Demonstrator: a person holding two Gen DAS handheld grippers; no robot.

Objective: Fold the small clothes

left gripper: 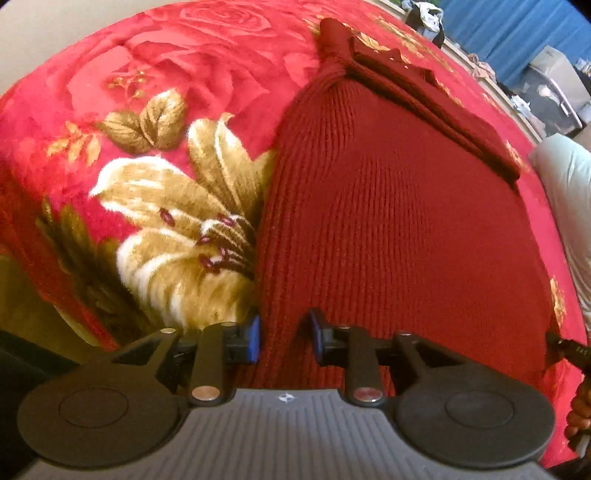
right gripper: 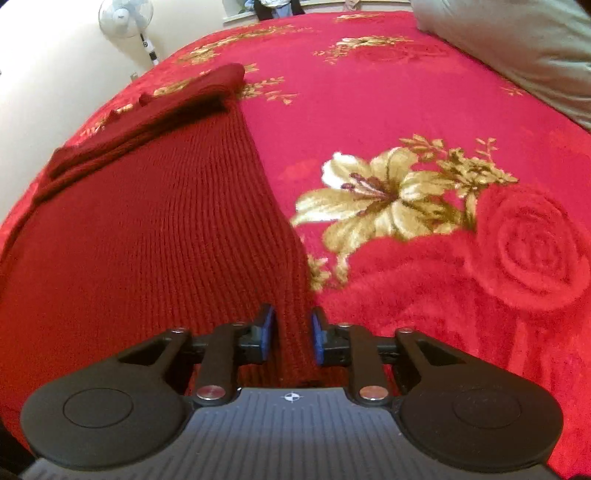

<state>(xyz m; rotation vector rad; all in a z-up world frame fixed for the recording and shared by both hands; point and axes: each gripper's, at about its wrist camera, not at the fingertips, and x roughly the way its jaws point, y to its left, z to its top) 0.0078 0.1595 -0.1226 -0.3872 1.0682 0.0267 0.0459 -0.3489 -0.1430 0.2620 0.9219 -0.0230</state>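
Note:
A dark red ribbed knit sweater lies flat on the red floral blanket, with a sleeve folded across its far end. My left gripper straddles the sweater's near left edge; its blue pads stand apart with knit between them, not visibly pinched. In the right wrist view the same sweater fills the left side. My right gripper straddles its near right edge, pads a little apart around a strip of knit. The right gripper's tip shows at the left view's right edge.
The blanket covers a bed and stretches far to the right of the sweater. A pale pillow lies at the far right corner. A standing fan is by the wall, and a blue curtain hangs beyond the bed.

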